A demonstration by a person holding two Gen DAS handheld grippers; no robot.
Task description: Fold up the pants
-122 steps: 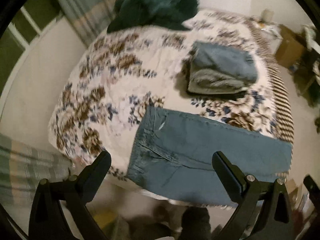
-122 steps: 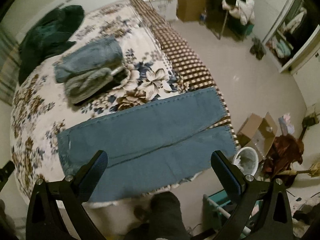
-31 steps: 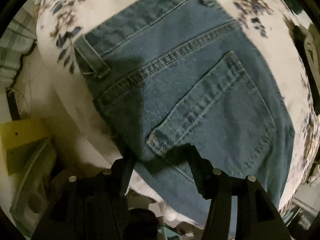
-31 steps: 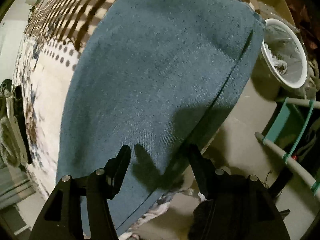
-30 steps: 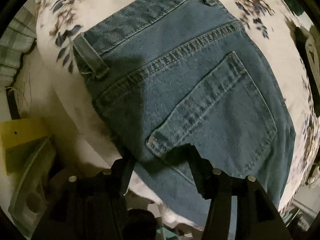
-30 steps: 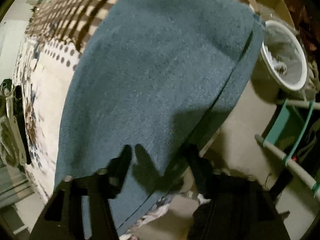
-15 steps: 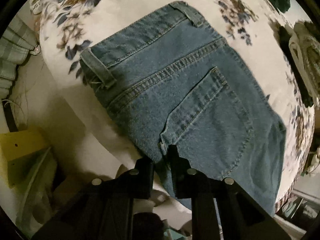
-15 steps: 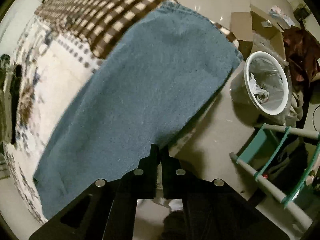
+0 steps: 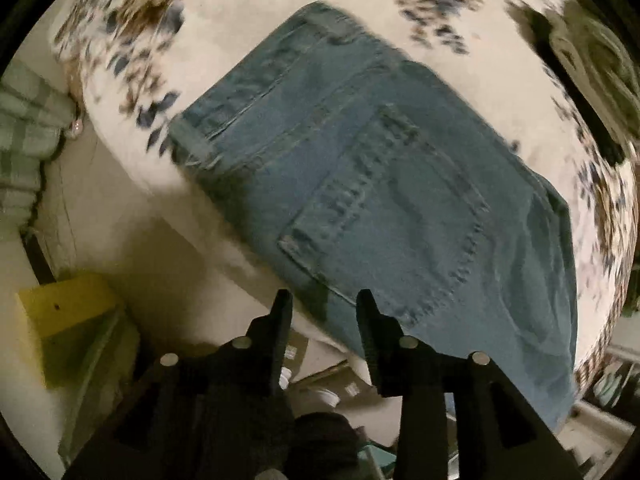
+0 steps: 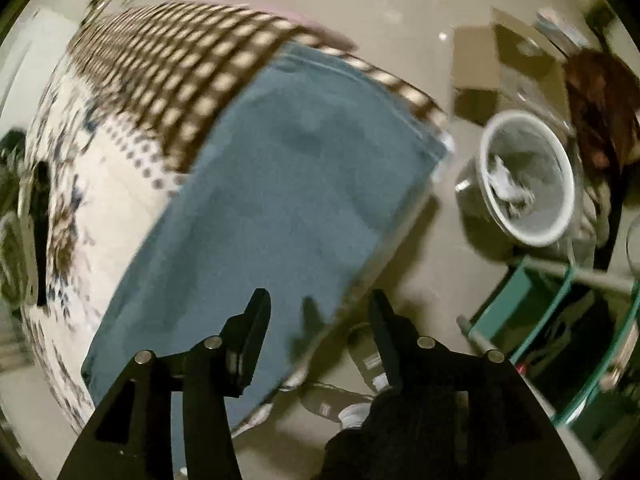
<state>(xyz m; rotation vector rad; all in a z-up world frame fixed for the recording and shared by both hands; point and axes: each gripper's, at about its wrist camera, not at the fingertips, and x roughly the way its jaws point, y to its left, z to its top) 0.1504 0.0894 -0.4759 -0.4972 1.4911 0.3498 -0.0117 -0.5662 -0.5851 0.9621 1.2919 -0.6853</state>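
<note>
Denim jeans (image 9: pixel 400 200), blue, lie flat on a bed w/ floral bedspread (image 9: pixel 400 12); seat end faces up, back pocket (image 9: pixel 384 216) & waistband visible in left wrist view. Leg end (image 10: pixel 288 184) shown in right wrist view, lying over the bedspread's brown-and-cream checked border (image 10: pixel 180 76), hem at the bed corner. Near long edge of the jeans runs along the bed's edge in both views.

Left gripper (image 9: pixel 324 300): points down above the near edge by the pocket; fingers (image 9: pixel 280 320) have just been opening, now parted w/ nothing between them, clear of the denim.

Right gripper (image 10: pixel 320 300): above the near edge of the leg; fingers (image 10: pixel 252 320) likewise just opened, spread wider than the left pair, empty, not touching the fabric.

Floor beside bed: white bin (image 10: pixel 528 180) w/ crumpled paper, cardboard boxes (image 10: pixel 504 64), teal frame (image 10: pixel 532 300). Yellow box (image 9: pixel 68 304) below the bed's side in left view. Both views motion-blurred.
</note>
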